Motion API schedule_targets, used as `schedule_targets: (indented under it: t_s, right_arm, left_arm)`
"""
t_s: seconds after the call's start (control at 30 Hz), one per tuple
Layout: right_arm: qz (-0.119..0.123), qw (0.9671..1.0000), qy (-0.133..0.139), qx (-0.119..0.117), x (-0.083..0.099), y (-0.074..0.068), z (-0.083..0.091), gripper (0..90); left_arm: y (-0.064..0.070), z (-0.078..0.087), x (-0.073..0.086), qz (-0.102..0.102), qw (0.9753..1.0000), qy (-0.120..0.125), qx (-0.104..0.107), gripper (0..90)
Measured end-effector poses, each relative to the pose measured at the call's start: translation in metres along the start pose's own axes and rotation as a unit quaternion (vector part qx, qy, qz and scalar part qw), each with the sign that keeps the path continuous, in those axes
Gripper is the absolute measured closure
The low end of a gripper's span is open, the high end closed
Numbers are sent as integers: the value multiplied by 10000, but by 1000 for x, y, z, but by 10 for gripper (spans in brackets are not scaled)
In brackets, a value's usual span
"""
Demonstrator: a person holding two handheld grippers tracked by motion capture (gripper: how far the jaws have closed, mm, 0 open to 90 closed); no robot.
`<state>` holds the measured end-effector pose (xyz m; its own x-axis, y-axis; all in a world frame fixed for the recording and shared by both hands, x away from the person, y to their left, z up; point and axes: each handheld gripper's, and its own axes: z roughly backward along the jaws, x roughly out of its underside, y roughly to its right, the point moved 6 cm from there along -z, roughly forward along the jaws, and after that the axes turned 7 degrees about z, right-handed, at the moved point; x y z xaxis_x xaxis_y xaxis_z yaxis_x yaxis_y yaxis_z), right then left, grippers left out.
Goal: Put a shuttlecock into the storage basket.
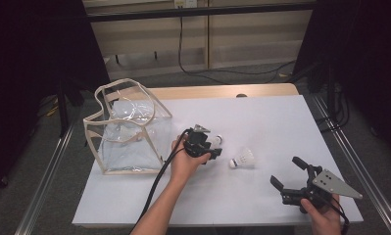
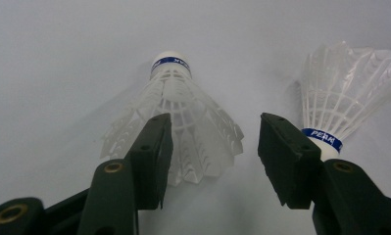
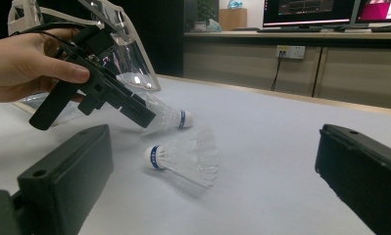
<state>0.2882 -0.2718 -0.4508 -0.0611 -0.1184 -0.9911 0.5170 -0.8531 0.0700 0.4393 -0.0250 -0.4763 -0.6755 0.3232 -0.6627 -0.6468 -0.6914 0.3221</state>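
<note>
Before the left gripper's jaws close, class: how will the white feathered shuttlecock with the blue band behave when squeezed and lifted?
The white feathered shuttlecock with the blue band probably weighs very little, being mostly thin open skirt. That skirt looks fragile, so a hard squeeze from the left gripper may crush it. Lying on its side on the white table, it may roll in an arc if nudged.

Both grippers are matte black plastic, blocky w/ a pistol-style handle. Left gripper (image 1: 213, 152) has a thick black cable coming off the back, running along the forearm, plus a small grey plate on top. In the left gripper view its jaws are chunky flat-faced wedges w/ brass-coloured screw inserts on the arms, approx one per link. Right gripper (image 1: 287, 172) carries a bigger grey three-cornered plate w/ a few small holes in it, thin black cable at the hand. Its jaws are the same square black blocks, small screw holes on top. No sleeves in sight, forearms bare, no gloves.
</note>
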Motion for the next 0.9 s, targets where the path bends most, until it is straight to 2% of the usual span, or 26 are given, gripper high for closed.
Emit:
schedule_targets:
  t_s: [0.13, 0.33, 0.9]
  right_arm:
    - [-13, 10000, 7, 4, 0, 0, 0, 8]
    - [1, 10000, 3, 2, 0, 0, 0, 8]
    - [-3, 10000, 5, -10, 0, 0, 0, 8]
  left_arm:
    - [1, -2, -1, 39, 10000, 77, 22, 493]
    - [-1, -3, -1, 63, 10000, 41, 49, 548]
    - [-4, -11, -2, 178, 9997, 153, -60, 636]
